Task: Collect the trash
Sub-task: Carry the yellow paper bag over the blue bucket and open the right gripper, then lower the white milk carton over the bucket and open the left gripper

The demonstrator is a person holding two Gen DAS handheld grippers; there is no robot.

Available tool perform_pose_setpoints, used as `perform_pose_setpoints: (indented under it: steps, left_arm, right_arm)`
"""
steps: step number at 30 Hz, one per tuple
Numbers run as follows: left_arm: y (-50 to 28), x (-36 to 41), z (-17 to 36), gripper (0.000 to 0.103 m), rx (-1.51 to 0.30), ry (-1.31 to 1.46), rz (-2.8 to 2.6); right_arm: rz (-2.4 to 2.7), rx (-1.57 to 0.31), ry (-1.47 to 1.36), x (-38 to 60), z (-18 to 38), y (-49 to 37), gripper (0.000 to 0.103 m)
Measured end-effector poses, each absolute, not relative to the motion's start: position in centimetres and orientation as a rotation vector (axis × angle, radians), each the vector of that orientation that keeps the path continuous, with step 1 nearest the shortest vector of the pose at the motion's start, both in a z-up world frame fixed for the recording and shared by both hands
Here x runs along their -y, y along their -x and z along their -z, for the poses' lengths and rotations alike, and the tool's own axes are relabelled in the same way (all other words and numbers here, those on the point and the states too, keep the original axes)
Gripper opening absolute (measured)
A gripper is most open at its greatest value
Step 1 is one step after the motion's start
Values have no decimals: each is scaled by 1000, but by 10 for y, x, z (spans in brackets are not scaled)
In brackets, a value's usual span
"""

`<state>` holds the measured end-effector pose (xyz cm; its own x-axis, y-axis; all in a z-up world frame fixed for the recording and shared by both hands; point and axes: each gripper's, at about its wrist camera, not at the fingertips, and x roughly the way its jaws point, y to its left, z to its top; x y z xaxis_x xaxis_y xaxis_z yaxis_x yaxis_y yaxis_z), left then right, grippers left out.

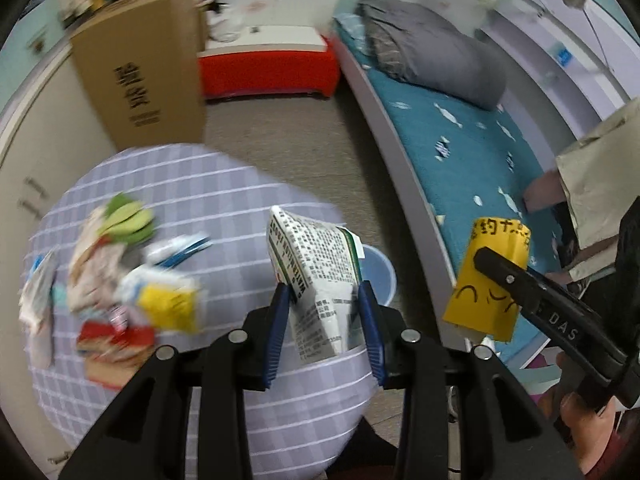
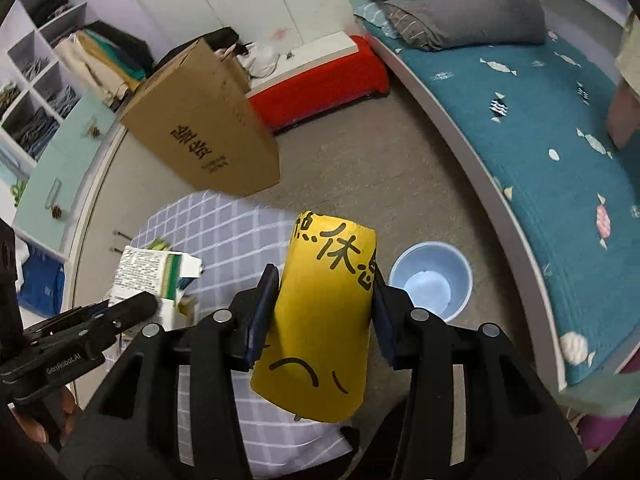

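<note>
My left gripper is shut on a white printed carton with a green edge, held above the right edge of the checked table. The right gripper is shut on a yellow cup with black characters; the same yellow cup shows in the left wrist view, to the right of the carton. The carton appears left of the cup in the right wrist view. A light blue bin stands on the floor beside the table, empty inside; the bin is partly hidden behind the carton.
A blurred pile of wrappers and boxes lies on the table's left half. A tall cardboard box stands behind the table, a red bench beyond it. A bed with a teal cover runs along the right.
</note>
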<state>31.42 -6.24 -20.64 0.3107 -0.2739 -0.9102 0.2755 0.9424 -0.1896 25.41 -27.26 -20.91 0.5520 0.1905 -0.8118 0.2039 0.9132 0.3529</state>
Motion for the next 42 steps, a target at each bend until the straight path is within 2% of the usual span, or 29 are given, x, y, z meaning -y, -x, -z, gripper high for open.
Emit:
perform_pose_setpoints:
  steps: [2, 4, 6, 16, 31, 32, 33, 34, 35, 42]
  left_arm:
    - [-322, 91, 208, 35, -1213, -16, 382]
    - [-330, 123, 213, 35, -1222, -33, 398]
    - [-339, 148, 219, 35, -1240, -39, 407]
    - [-359, 222, 239, 35, -1305, -109, 401]
    - [-364, 298, 246, 36, -1315, -212, 464]
    - [-364, 298, 245, 40, -1308, -212, 464]
    - [-363, 300, 242, 48, -1297, -213, 464]
    - [-363, 301, 241, 70, -1289, -218, 459]
    - [-362, 302, 238, 76, -1270, -219, 448]
    - [-355, 287, 227, 77, -1250, -187, 403]
  right_arm:
    - [11, -991, -423, 294, 211, -261, 49]
    - [1, -982, -420, 318, 217, -272, 57]
    - [-3, -978, -420, 333, 222, -278, 80]
    - [26, -981, -429, 408, 230, -280, 81]
    - [146, -892, -370, 456, 206, -256, 81]
    - [154, -883, -374, 460, 204, -254, 81]
    - [163, -875, -376, 462, 202, -252, 82]
    - [172, -867, -382, 466, 200, -249, 82]
    - [173, -865, -386, 468, 199, -248, 83]
    - [156, -874, -392, 462, 195, -243, 83]
